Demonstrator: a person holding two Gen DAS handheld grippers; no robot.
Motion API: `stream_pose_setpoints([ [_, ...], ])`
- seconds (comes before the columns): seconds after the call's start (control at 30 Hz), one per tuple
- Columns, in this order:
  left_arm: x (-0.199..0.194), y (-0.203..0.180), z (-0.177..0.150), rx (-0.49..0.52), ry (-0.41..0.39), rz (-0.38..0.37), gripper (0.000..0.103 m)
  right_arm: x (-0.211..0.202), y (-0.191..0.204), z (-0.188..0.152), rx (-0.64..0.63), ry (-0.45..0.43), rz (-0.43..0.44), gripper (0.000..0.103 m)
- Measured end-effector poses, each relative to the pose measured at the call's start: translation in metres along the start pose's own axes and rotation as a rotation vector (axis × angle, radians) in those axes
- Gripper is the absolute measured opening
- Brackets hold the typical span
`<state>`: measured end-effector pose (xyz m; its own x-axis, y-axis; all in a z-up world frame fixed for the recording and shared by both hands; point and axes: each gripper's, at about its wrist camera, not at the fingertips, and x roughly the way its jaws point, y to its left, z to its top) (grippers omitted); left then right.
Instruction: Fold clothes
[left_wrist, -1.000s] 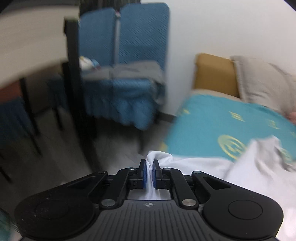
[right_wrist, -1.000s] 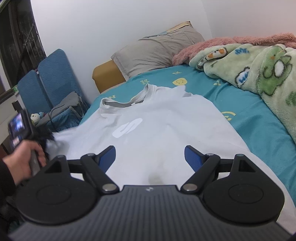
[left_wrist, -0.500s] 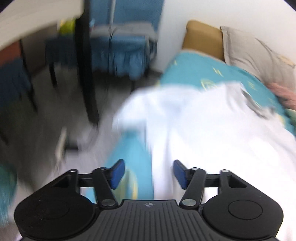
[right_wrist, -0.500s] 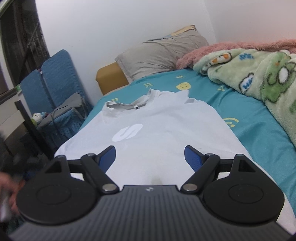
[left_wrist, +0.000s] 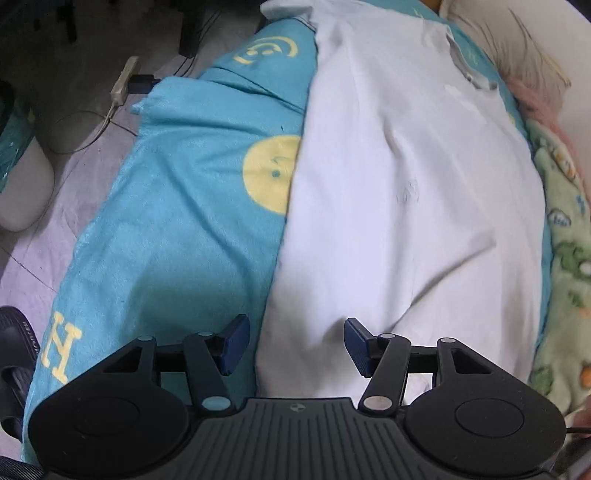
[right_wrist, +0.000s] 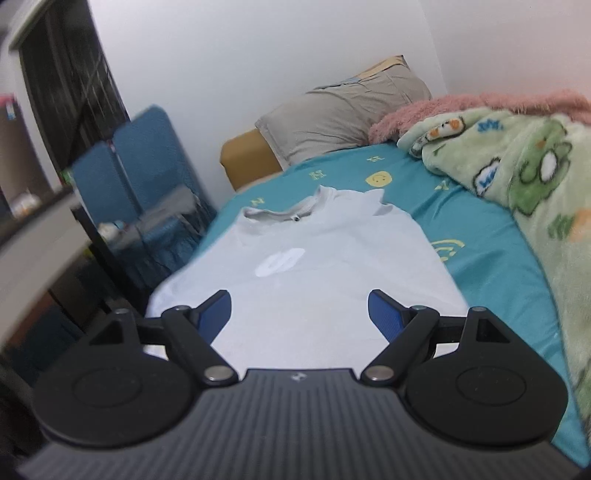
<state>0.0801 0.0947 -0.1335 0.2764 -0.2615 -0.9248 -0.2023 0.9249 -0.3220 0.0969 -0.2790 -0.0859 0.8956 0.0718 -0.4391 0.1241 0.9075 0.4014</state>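
The white T-shirt lies flat on the teal bed sheet, collar away from both claws. The left claw gapes empty over its hem edge; the right claw hovers likewise spread, green blanket to its right.

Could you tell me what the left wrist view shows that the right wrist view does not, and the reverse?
Only the left wrist view shows the floor beside the bed with a power strip and cable, and the open left gripper at the shirt's edge. Only the right wrist view shows the chair, the wall, the shirt's logo and the open right gripper. Both show the shirt flat on the sheet, the pillow and the green blanket.
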Motion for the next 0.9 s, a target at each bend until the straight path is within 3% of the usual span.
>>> stream_pose_setpoints([
  [0.03, -0.003, -0.003, -0.001, 0.007, -0.002, 0.009, 0.052, -0.005, -0.001, 0.001, 0.007, -0.004, 0.003, 0.083],
  [0.17, -0.005, -0.010, -0.004, 0.050, 0.024, 0.018, 0.005, -0.011, -0.004, -0.001, -0.039, -0.006, -0.037, 0.083],
  [0.2, -0.007, -0.013, -0.005, 0.068, 0.026, 0.023, 0.003, -0.010, -0.005, -0.001, -0.046, -0.003, -0.044, 0.083],
  [0.37, -0.046, -0.023, -0.002, 0.175, -0.013, 0.104, 0.003, -0.009, -0.005, -0.002, -0.057, 0.004, -0.052, 0.083],
  [0.57, -0.072, 0.000, 0.012, 0.199, -0.039, 0.332, 0.003, -0.010, -0.004, 0.000, -0.066, -0.008, -0.045, 0.083],
  [0.7, -0.072, -0.008, 0.017, 0.180, -0.079, 0.318, 0.007, -0.009, -0.004, 0.001, -0.077, -0.007, -0.053, 0.083],
  [0.73, -0.074, -0.014, 0.017, 0.189, -0.111, 0.307, 0.017, -0.010, -0.003, 0.001, -0.087, -0.008, -0.057, 0.083],
  [0.9, -0.083, -0.049, 0.018, 0.224, -0.274, 0.239, 0.045, -0.016, 0.002, 0.004, -0.111, -0.025, -0.046, 0.083],
])
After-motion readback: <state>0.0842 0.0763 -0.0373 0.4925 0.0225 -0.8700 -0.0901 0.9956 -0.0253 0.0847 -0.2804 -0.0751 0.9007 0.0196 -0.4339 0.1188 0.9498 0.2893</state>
